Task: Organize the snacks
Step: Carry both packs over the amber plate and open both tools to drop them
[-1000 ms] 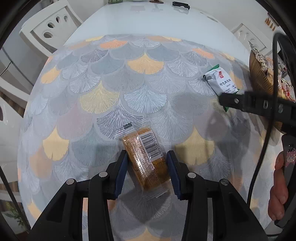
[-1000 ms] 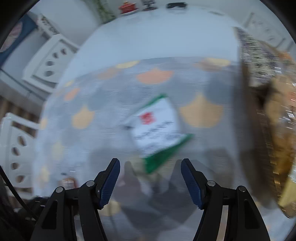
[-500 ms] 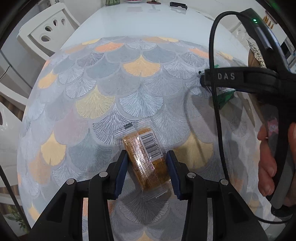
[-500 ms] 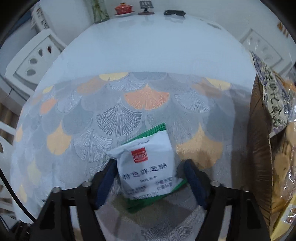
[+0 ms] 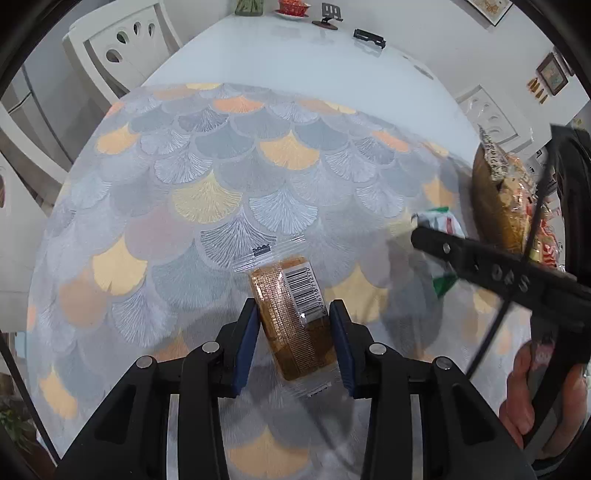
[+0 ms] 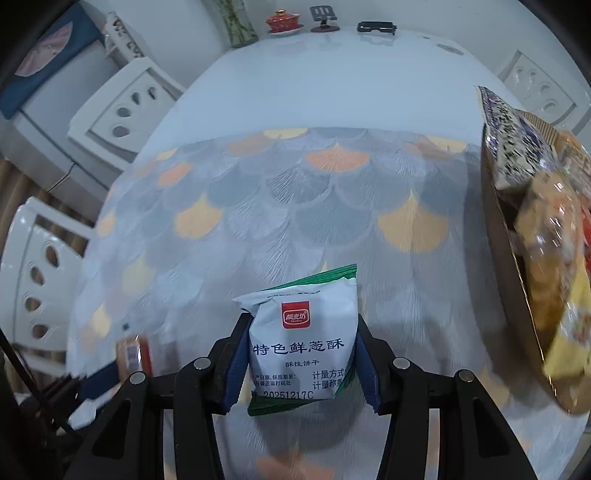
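A brown snack bar in a clear wrapper with a barcode [image 5: 284, 295] sits between the blue pads of my left gripper [image 5: 292, 310]. The jaws are closing and both pads press on it, just above the fan-patterned cloth [image 5: 207, 199]. My right gripper [image 6: 303, 325] is closing on a white and green biscuit pack [image 6: 301, 350], with its pads against both sides and the pack held off the cloth. In the left wrist view that pack [image 5: 441, 221] shows behind the right tool's black frame [image 5: 498, 269], which a hand [image 5: 524, 398] holds.
A brown cardboard box [image 6: 506, 229] holding several snack bags stands at the right edge of the cloth. White chairs [image 6: 125, 110] line the left side. At the far end of the white table [image 6: 332, 74] are a red teacup [image 6: 282, 20], a vase and small black items.
The right gripper came down over the white and green pack, closed on it and lifted it. The left gripper rose with the brown bar between its pads.
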Available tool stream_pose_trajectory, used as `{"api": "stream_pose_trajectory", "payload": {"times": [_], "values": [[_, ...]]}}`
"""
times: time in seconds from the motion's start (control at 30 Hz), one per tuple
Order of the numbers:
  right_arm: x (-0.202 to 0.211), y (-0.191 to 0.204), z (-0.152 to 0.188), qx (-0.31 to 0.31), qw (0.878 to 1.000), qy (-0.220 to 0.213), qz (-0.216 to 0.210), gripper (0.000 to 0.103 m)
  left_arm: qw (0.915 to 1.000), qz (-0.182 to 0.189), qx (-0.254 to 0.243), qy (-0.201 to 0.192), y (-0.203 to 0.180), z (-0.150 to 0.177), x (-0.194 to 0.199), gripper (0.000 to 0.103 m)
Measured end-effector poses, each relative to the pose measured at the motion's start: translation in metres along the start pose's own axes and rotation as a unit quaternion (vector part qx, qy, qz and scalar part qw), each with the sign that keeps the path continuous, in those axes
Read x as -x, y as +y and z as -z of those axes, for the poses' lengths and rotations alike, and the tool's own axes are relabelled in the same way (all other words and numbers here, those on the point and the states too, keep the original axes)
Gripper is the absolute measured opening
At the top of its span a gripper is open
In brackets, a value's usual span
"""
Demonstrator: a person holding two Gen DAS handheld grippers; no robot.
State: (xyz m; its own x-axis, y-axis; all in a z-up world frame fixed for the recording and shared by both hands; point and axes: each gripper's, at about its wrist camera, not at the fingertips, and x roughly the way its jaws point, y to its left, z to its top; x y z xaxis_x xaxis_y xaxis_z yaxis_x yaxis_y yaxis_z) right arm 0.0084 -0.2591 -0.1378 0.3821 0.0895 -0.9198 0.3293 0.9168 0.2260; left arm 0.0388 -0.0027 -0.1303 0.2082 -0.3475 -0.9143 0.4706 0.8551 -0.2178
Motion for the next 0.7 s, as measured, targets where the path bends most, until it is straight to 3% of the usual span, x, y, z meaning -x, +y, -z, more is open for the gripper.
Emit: {"api": "stream_pose_trajectory", "payload": {"times": [0.27,0.37,0.5,0.7], "values": [[0.042,-0.009,0.018,-0.011,1.0,-0.016,-0.016,0.05,0.9997,-0.006,-0.007,-0.025,-0.023,-0.003,0.018,0.035],[0.067,-0.019,0.019,-0.015,0.999,-0.036,-0.017,0.05,0.9996,0.009,-0.009,-0.025,-0.042,-0.003,0.019,0.035],[0.104,-0.044,0.008,-0.029,0.996,-0.081,-0.007,0.05,0.9968,0.012,-0.059,-0.051,-0.088,-0.015,0.028,0.035],[0.149,-0.101,-0.011,-0.078,0.988,-0.134,0.015,0.05,0.9864,0.055,-0.123,-0.095,-0.168,-0.05,0.034,0.035]]}}
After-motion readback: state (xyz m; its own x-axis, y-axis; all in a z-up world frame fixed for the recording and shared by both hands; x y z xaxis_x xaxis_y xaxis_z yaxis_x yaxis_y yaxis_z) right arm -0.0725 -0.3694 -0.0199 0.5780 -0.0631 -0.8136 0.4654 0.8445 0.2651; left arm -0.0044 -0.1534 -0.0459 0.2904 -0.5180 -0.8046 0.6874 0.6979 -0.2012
